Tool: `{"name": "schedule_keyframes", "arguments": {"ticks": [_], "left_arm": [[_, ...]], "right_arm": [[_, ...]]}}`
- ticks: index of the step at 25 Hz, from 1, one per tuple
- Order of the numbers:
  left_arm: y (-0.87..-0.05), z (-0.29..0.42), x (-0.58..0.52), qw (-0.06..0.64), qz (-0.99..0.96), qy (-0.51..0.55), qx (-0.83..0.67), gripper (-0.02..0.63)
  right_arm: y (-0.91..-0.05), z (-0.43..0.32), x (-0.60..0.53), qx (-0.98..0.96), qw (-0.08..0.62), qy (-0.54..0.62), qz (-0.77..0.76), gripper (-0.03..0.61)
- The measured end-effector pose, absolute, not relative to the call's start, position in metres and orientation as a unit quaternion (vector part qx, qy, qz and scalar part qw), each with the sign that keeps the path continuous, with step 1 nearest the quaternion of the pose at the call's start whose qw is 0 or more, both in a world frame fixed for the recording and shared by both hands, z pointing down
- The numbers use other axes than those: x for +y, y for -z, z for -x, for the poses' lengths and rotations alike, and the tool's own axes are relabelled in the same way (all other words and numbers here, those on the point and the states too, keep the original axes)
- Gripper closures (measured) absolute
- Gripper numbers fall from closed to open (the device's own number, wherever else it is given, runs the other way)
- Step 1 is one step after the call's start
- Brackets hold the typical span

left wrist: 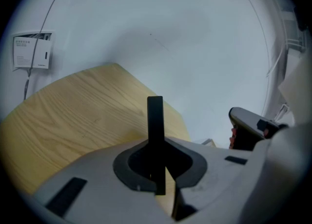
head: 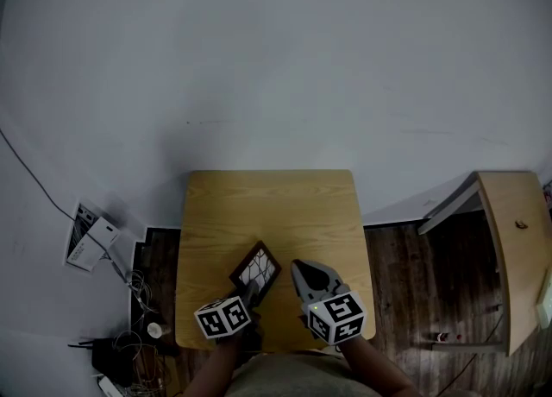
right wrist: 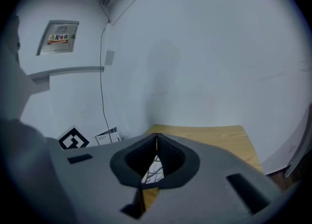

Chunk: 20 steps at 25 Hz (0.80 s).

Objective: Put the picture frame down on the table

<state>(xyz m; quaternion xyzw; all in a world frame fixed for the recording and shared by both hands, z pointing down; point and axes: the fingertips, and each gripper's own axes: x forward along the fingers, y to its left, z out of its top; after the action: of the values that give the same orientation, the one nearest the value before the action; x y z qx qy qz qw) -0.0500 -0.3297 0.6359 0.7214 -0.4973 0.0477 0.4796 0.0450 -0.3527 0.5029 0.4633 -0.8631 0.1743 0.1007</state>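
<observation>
Nearest the lens, the person's left forearm (head: pixel 211 369) and right forearm (head: pixel 373 359) are angling in from the bottom edge, both pointing forward and slightly inward over the near edge of the wooden table (head: pixel 285 205). The left gripper (head: pixel 248 294) is clamping the picture frame (head: pixel 256 269): in the left gripper view its jaws are pinching the dark rim, which is standing upright between them. The frame is sitting over the table's near-left part, turned corner-on like a diamond; whether it is touching the top cannot be told. Just beside it on the right, and apart from it, the right gripper (head: pixel 301 267) is hovering with its jaws drawn together tip to tip, gripping nothing. Beyond the frame the tabletop is stretching open to its far edge, which is meeting the white wall (head: pixel 276 59). To the right, a strip of dark floor (head: pixel 405 283) is separating the table from a light wooden cabinet (head: pixel 517 248). To the left, cables (head: pixel 129 343) and a leaflet (head: pixel 86 240) are lying close to the table's side.
</observation>
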Motion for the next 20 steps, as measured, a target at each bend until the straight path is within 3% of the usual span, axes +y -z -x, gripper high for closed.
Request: {"name": "schedule_keyframes", "arguments": {"ticks": [5, 20], "left_arm": [[-0.652, 0.057, -0.335, 0.496, -0.697, -0.053, -0.515, 0.582], [-0.675, 0.093, -0.352, 0.434, -0.642, -0.138, -0.617, 0.424]], "right_arm": [[-0.506, -0.044, -0.358, -0.865, 0.1, -0.181, -0.457, 0.578], [-0.512, -0.037, -0.365, -0.871, 0.107, -0.187, -0.442, 0.578]]}}
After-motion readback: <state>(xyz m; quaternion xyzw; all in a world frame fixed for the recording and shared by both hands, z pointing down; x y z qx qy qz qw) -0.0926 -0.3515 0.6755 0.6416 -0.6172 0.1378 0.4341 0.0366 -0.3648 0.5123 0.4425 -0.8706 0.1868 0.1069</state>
